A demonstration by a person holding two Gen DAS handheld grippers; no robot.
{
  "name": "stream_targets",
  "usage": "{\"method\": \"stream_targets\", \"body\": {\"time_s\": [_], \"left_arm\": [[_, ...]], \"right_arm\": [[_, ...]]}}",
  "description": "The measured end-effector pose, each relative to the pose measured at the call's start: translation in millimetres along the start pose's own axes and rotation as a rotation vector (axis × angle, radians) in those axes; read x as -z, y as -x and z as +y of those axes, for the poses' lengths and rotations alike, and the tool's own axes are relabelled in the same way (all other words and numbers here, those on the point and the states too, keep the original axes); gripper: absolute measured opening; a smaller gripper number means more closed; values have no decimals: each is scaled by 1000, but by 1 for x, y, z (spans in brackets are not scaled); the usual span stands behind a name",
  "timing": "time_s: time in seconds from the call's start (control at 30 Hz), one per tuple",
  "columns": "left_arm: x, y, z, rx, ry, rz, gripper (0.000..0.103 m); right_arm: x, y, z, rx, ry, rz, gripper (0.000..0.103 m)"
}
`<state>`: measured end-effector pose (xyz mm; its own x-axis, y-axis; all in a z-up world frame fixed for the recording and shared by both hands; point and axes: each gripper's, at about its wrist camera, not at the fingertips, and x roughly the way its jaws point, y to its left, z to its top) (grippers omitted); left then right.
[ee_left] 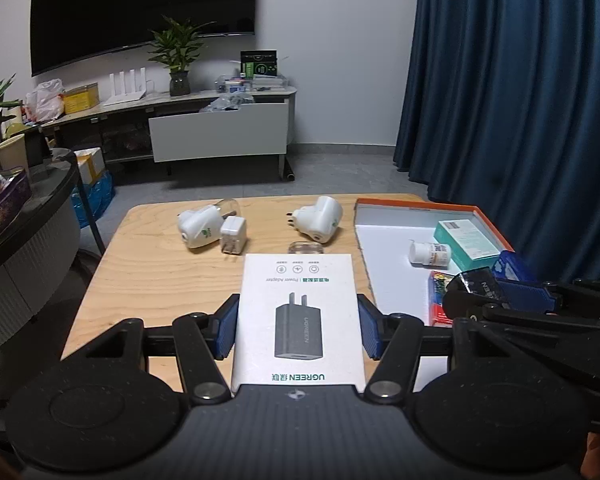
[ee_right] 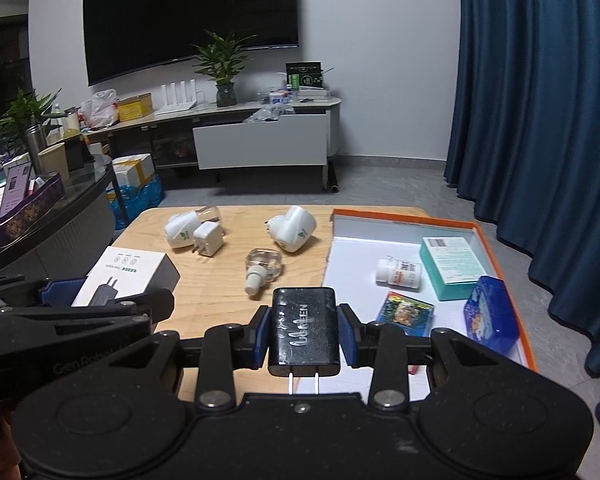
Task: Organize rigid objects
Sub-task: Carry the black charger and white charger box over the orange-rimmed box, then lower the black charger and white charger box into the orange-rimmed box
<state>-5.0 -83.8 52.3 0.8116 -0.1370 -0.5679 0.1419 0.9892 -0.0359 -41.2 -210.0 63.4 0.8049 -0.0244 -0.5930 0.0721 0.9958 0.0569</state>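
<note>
My left gripper [ee_left: 298, 328] is shut on a white power adapter box [ee_left: 298, 320], printed face up, held above the wooden table [ee_left: 148, 280]. In the right wrist view the same box [ee_right: 128, 276] shows at the left with the left gripper's arm below it. My right gripper [ee_right: 303, 336] is shut on a black charger [ee_right: 303, 330], its two prongs pointing back at the camera. In the left wrist view that charger [ee_left: 480, 286] appears at the right, over the orange-rimmed tray [ee_left: 392, 200].
On the table lie two white plug-in devices [ee_right: 182, 230] [ee_right: 296, 228], a small white charger [ee_right: 208, 240] and a clear bottle [ee_right: 262, 268]. The tray [ee_right: 512, 304] holds a pill bottle [ee_right: 398, 274], a teal box [ee_right: 452, 266], a blue case [ee_right: 490, 314] and a colourful packet [ee_right: 404, 312].
</note>
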Motion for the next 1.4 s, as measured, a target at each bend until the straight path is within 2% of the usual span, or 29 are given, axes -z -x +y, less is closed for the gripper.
{"method": "stream_targets", "body": {"time_s": [0.93,1.4], "left_arm": [[-14,-16,-67,121,-105,-2,59],[-17,-23,-86,143,-133,3,59]], "right_arm": [[5,13,-73,127,-95,-8,44],[6,7,-99,159,-126,0,44]]}}
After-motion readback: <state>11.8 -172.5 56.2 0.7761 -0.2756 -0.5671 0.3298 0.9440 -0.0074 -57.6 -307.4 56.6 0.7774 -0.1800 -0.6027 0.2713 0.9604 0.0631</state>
